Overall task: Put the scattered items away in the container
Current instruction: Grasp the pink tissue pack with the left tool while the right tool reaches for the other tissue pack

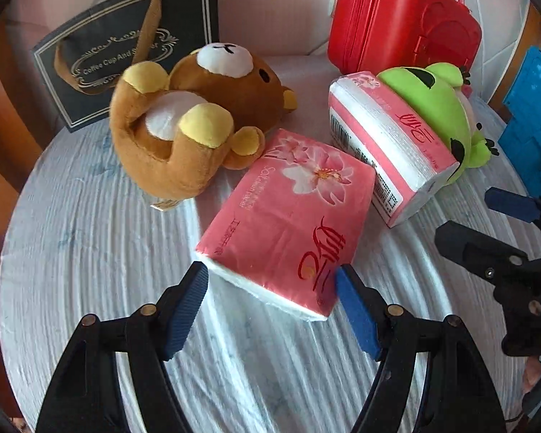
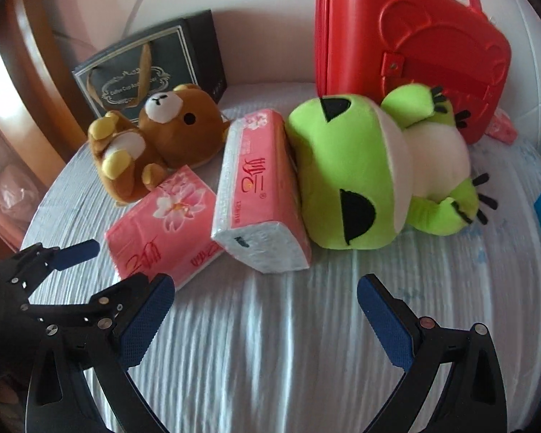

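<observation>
The flat tissue pack lies face up on the white ribbed tablecloth, its long axis running away from the left gripper and slanting a little toward the right in that gripper's own view. Its near short end sits just ahead of the two blue pads, roughly centred in the gap; the right-hand pad looks to overlap the pack's near corner, though whether it touches is hard to say from this angle. The jaws stand wide, nothing pressed between them.

Just beyond it a second tissue pack stands on its long edge, leaning against a green frog plush. A brown bear plush lies on its back beside the flat pack's far left corner. Behind them stand a dark gift bag and a red plastic case, closed and upright; which of these is the container meant I cannot tell.

The right gripper hangs wide and empty over bare cloth, the upright pack and the frog ahead of it. The left hand is plainly the nearer to the flat pack, and a straight push forward would bring the pads astride its narrow width.
</observation>
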